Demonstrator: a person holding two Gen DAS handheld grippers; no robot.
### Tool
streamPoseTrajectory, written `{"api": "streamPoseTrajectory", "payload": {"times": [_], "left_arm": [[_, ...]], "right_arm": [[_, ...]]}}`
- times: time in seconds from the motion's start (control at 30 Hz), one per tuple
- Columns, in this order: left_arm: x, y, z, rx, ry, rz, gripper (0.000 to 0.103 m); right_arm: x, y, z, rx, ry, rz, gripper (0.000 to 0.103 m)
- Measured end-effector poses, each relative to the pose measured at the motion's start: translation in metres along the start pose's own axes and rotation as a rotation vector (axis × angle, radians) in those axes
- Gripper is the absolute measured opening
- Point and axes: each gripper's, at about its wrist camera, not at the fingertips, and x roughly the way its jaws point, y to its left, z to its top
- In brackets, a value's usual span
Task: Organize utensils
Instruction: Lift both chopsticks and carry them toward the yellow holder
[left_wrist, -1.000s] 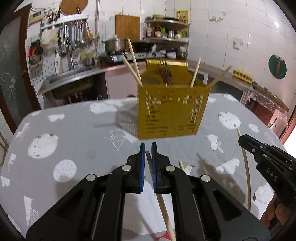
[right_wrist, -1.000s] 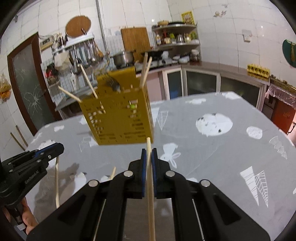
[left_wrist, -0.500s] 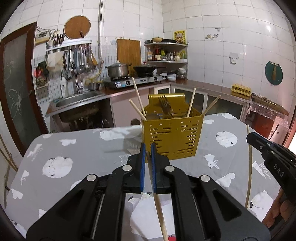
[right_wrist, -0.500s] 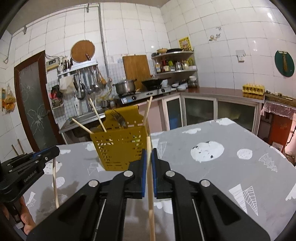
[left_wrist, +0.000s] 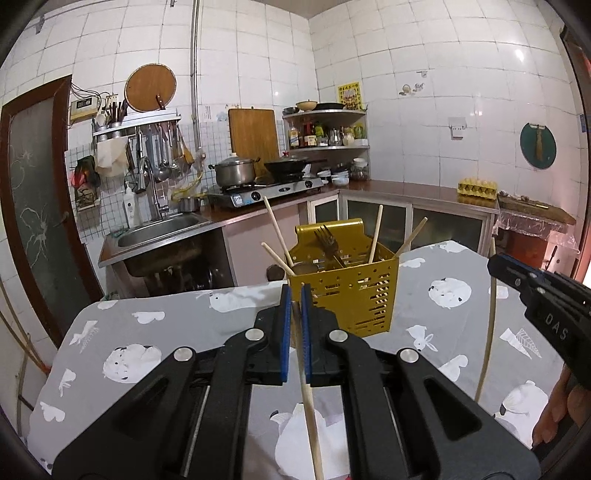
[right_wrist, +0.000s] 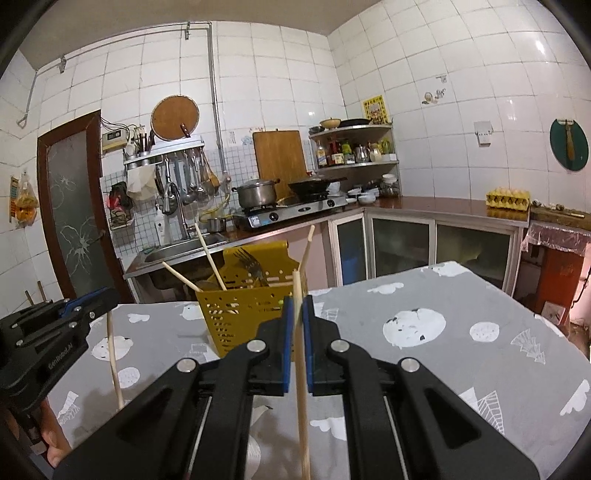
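A yellow perforated utensil caddy stands on the grey patterned table and holds a fork and several chopsticks. My left gripper is shut on a wooden chopstick that slants down toward the camera. Just short of the caddy, my right gripper is shut on another chopstick, held nearly upright. Each gripper with its chopstick also shows at the edge of the other view: the right gripper, the left gripper.
Behind the table are a steel sink, a gas stove with a pot and a wok, a corner shelf with bottles and an egg carton. A brown door stands at the left. A hand holds the right gripper.
Both grippers have risen and tilted up, each keeping its chopstick. The caddy now sits lower and smaller in both views, and more of the kitchen wall shows.
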Motion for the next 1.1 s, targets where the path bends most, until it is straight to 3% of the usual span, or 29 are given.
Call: {"api": "streamPoseTrajectory", "payload": {"times": [0.4, 1.1], "left_arm": [[0.003, 0.015, 0.016, -0.024, -0.041, 0.006, 0.003], [0.026, 0.032, 0.055, -0.088, -0.091, -0.028, 0.003]], "right_arm": [[0.009, 0.011, 0.021, -0.036, -0.041, 0.013, 0.006], [0.036, 0.018, 0.041, -0.067, -0.032, 0.034, 0.006]]}}
